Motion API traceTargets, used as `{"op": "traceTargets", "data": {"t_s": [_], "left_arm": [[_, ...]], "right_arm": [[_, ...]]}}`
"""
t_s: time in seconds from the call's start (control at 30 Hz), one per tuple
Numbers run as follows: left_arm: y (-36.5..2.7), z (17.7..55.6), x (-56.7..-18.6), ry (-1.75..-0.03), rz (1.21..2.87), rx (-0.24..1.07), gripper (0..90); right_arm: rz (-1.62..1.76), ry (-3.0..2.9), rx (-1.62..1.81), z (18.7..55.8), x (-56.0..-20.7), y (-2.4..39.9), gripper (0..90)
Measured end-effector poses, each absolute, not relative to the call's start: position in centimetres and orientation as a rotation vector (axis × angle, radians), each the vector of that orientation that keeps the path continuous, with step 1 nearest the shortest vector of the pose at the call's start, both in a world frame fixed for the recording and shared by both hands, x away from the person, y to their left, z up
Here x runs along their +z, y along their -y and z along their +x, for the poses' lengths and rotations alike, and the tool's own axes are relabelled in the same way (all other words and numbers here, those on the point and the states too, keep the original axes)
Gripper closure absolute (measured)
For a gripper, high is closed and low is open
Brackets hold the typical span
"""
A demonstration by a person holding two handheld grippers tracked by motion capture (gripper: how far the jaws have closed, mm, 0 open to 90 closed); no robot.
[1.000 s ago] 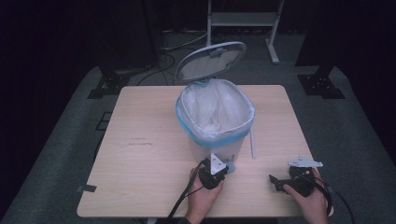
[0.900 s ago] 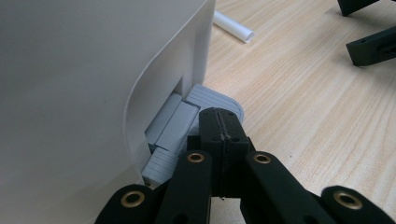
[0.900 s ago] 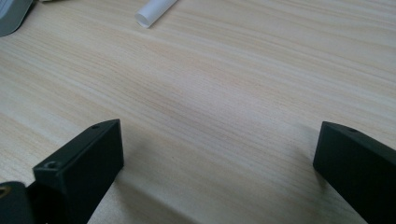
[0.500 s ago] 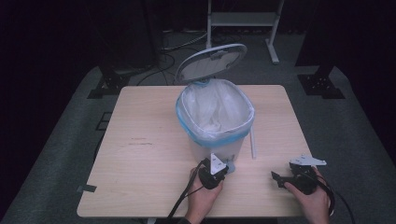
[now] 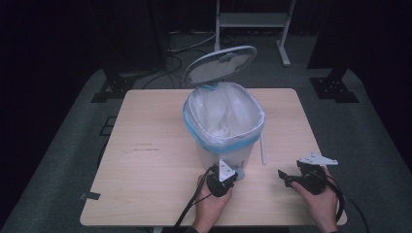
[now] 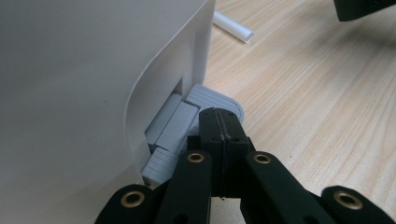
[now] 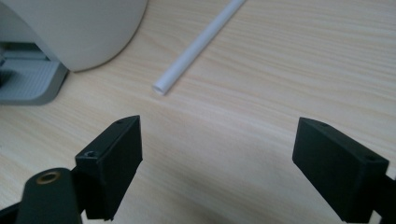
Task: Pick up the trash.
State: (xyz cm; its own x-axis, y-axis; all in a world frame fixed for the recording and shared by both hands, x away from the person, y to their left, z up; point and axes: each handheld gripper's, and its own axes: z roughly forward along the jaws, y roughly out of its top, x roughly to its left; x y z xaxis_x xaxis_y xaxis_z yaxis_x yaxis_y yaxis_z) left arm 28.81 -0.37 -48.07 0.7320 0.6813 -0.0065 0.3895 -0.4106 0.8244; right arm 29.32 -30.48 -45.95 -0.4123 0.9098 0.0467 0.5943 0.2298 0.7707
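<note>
Grey pedal (image 6: pixel 212 100) of the bin (image 5: pixel 224 126) sits under the closed left gripper (image 6: pixel 218 122) (right gripper (image 7: pixel 217 154) gaping, empty, near the tabletop's front edge); a sideways slip could drop the lid (image 5: pixel 219 64).

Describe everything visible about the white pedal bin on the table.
The pedal bin stands upright near the middle of the wooden table. Its body looks like smooth white plastic, and a translucent white liner with a blue band is folded over the rim. The round lid is raised, tilted back behind the opening. At the base a ribbed grey pedal sticks out, with the shut left gripper resting on it. A thin white tube lies beside it.
</note>
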Motion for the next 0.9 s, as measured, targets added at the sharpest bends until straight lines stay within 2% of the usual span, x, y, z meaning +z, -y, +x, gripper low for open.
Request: {"op": "traceTargets", "data": {"t_s": [0.2, 0.27, 0.5, 0.9], "left_arm": [[0.4, 28.8, -48.1, -0.810, 2.049, 0.418, 90.0], [0.4, 28.8, -48.1, -0.810, 2.049, 0.418, 90.0], [0.4, 28.8, -48.1, -0.811, 2.049, 0.418, 90.0], [0.4, 28.8, -48.1, -0.814, 2.047, 0.418, 90.0]], "right_arm": [[1.382, -2.100, 1.056, 30.5, -45.5, 29.8, 14.9], [1.374, -2.104, 1.057, 30.8, -45.4, 29.5, 18.8], [1.357, -2.112, 1.061, 32.0, -45.4, 28.5, 21.7], [1.357, -2.130, 1.077, 34.6, -46.1, 27.0, 38.8]]}}
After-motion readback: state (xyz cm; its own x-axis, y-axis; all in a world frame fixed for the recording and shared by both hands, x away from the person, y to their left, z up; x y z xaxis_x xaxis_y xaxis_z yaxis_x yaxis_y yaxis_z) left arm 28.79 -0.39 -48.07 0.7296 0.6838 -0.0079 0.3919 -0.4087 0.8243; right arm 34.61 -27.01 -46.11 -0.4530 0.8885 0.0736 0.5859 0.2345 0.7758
